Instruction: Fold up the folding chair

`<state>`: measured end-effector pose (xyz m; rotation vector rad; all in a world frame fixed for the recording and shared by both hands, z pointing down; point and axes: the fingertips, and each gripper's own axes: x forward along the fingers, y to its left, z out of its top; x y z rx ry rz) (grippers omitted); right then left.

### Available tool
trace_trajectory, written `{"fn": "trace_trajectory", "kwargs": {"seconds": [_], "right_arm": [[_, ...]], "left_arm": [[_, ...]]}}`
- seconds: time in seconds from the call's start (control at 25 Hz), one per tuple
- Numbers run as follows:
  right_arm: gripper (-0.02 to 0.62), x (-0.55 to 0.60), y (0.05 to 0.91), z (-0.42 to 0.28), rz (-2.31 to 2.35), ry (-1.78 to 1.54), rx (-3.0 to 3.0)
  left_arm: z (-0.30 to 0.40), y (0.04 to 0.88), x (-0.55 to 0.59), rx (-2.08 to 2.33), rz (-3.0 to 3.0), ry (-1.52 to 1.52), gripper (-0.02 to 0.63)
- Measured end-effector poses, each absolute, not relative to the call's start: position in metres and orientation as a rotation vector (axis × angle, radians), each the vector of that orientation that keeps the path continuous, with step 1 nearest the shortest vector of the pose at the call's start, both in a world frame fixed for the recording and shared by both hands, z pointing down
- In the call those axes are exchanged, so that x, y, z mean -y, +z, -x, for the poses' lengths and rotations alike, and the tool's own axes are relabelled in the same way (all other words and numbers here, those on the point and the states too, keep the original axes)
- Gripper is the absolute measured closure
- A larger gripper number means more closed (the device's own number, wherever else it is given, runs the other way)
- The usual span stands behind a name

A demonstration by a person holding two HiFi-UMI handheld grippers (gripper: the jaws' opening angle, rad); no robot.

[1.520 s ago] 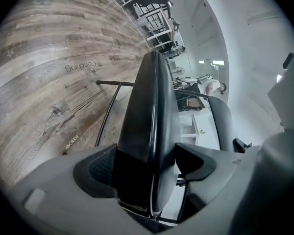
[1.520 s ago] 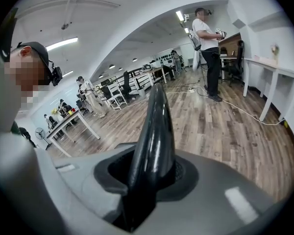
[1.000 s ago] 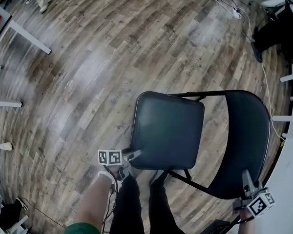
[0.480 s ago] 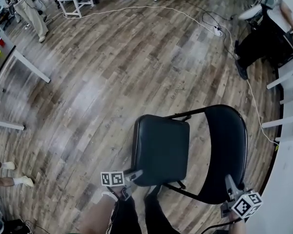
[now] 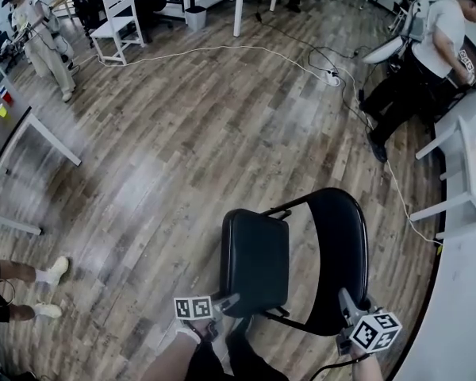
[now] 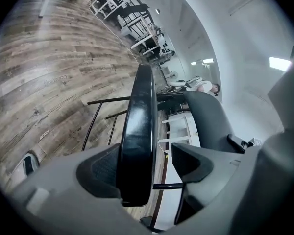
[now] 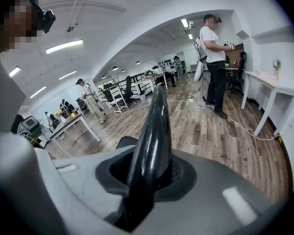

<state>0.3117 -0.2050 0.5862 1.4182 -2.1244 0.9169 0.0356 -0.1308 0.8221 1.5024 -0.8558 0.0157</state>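
The black folding chair stands on the wood floor just in front of me. Its padded seat [image 5: 254, 260] is tipped up steeply towards the backrest [image 5: 338, 248]. My left gripper [image 5: 224, 300] is at the seat's front edge. In the left gripper view the seat [image 6: 137, 116] runs between the jaws of the left gripper [image 6: 148, 163]; it lies against the left pad, with a gap to the right pad. My right gripper [image 5: 347, 306] holds the backrest's top edge [image 7: 154, 126]. The right gripper [image 7: 147, 173] has just been closing, and both pads press on that edge.
A person [image 5: 428, 50] bends over a white table [image 5: 464, 201] at the right. Another person [image 5: 36, 34] stands at the far left, and someone's feet [image 5: 47, 275] show at the left edge. A white cable [image 5: 222, 50] crosses the floor. A white chair [image 5: 119, 14] stands at the back.
The seat has swung up towards the backrest and looks narrower. Both grippers have risen with the chair parts. The head view has tilted up, showing more of the room.
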Motion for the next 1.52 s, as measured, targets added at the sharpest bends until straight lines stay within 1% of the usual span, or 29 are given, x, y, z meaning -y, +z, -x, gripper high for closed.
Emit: {"fn": "trace_trajectory", "kwargs": {"seconds": [0.44, 0.56, 0.88, 1.16, 1.52], "right_arm": [[0.508, 0.195, 0.556, -0.303, -1.433, 0.840, 2.081], [0.508, 0.193, 0.548, -0.306, -1.436, 0.812, 2.076], [0.508, 0.191, 0.539, -0.320, -1.442, 0.778, 2.061], [0.508, 0.192, 0.530, -0.325, -1.451, 0.730, 2.049], [0.508, 0.194, 0.522, -0.310, -1.471, 0.658, 2.007]], "left_arm": [[-0.100, 0.767, 0.134, 0.896, -1.506, 0.045, 0.272], [-0.123, 0.754, 0.136, 0.900, -1.508, 0.048, 0.250], [-0.181, 0.733, 0.138, 0.895, -1.535, 0.107, 0.250], [-0.227, 0.713, 0.147, 0.817, -1.518, 0.044, 0.247], [-0.259, 0.703, 0.160, 0.797, -1.454, -0.013, 0.241]]}}
